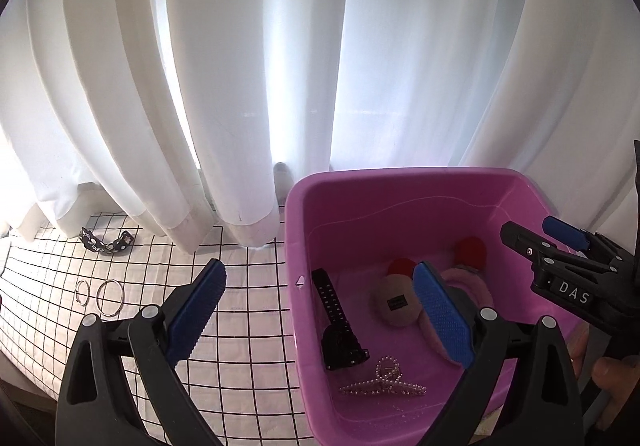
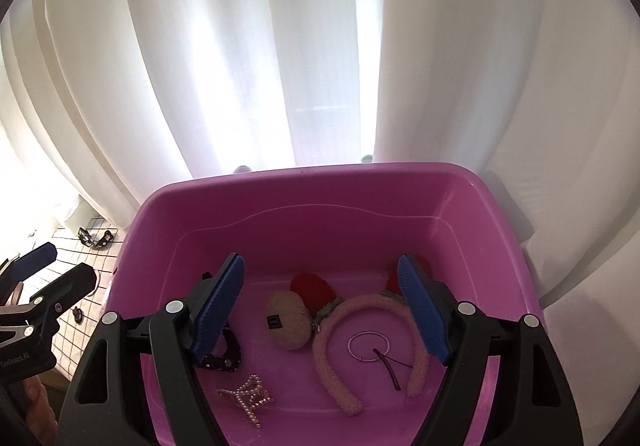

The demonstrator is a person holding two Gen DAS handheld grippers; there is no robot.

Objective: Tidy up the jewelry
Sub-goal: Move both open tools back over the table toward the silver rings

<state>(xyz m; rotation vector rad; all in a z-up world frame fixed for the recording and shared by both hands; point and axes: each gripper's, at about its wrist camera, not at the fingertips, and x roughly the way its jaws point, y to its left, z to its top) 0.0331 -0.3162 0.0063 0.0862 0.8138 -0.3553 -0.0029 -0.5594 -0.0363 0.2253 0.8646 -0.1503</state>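
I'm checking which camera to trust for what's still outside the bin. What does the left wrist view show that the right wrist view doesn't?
Only the left wrist view shows the two metal rings lying on the grid cloth, and the watch unobstructed in the bin.

Only the right wrist view shows the thin hoop and dark pin inside the pink headband.

Both show the bin, the pearl clip, the beige pouch, the black band by the curtain, and both grippers, open.
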